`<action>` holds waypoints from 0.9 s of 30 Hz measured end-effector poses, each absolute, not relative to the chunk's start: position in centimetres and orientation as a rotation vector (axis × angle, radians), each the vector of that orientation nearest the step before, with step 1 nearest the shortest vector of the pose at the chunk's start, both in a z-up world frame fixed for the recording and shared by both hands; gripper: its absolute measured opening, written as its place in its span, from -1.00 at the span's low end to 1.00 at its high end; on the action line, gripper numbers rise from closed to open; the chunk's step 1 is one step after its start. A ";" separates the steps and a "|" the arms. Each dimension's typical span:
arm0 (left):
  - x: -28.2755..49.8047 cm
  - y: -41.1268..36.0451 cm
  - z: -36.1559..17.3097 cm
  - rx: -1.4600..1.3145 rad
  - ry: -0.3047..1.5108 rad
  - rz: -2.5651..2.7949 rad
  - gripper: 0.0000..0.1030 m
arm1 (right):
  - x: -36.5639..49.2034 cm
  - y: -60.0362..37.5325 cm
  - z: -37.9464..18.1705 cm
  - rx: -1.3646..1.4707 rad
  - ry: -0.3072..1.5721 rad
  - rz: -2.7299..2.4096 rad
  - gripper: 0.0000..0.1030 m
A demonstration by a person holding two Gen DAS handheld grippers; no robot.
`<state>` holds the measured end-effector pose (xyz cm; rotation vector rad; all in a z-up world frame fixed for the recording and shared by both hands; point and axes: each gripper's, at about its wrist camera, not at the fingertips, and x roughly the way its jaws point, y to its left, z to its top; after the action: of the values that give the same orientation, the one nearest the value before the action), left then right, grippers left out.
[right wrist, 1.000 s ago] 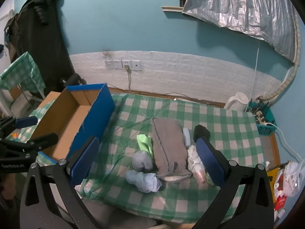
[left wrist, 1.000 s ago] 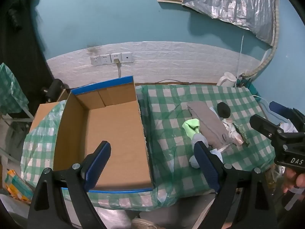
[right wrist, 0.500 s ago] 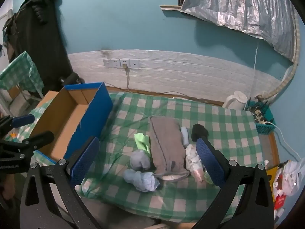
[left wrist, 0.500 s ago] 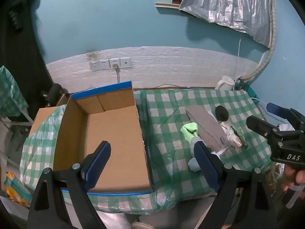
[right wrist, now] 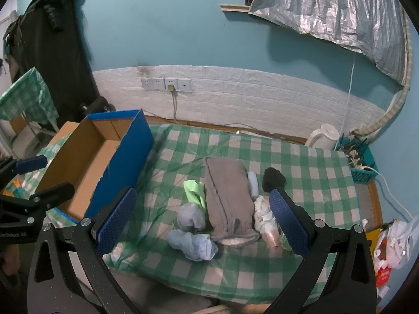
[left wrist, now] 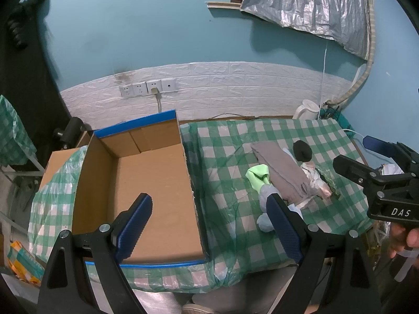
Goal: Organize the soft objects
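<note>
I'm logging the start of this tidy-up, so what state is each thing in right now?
cardboard box: open, nothing inside.
grey cloth: folded, lying flat.
green cloth: crumpled beside the grey cloth.
blue socks: bunched at the near edge.
black sock: balled up.
left claw: open, holding nothing.
right claw: open, holding nothing.

The tabletop (right wrist: 314, 172), under green checked cloth, carries a cardboard box (right wrist: 86, 167) at left and a near-centre clothing pile (right wrist: 225, 198).

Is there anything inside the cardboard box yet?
No, the left wrist view shows the cardboard box holding only its bare brown floor, while the soft items lie on the checked tablecloth.
</note>
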<state>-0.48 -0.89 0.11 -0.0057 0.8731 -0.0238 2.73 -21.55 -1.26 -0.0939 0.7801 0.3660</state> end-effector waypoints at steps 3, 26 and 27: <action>-0.5 -0.9 0.1 -0.006 0.872 -0.025 0.74 | 2.7 -21.5 -1.3 -0.094 0.779 0.365 0.96; -0.5 -1.4 0.0 -0.001 0.878 -0.033 0.74 | 2.4 -21.1 -1.8 -0.104 0.796 0.371 0.96; -0.5 -1.4 0.0 -0.002 0.879 -0.033 0.74 | 2.5 -21.0 -1.8 -0.105 0.797 0.371 0.96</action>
<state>-0.51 -1.38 -0.02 -0.0019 0.8789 -0.0332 2.53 -21.01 -1.77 -0.1049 0.7967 0.3707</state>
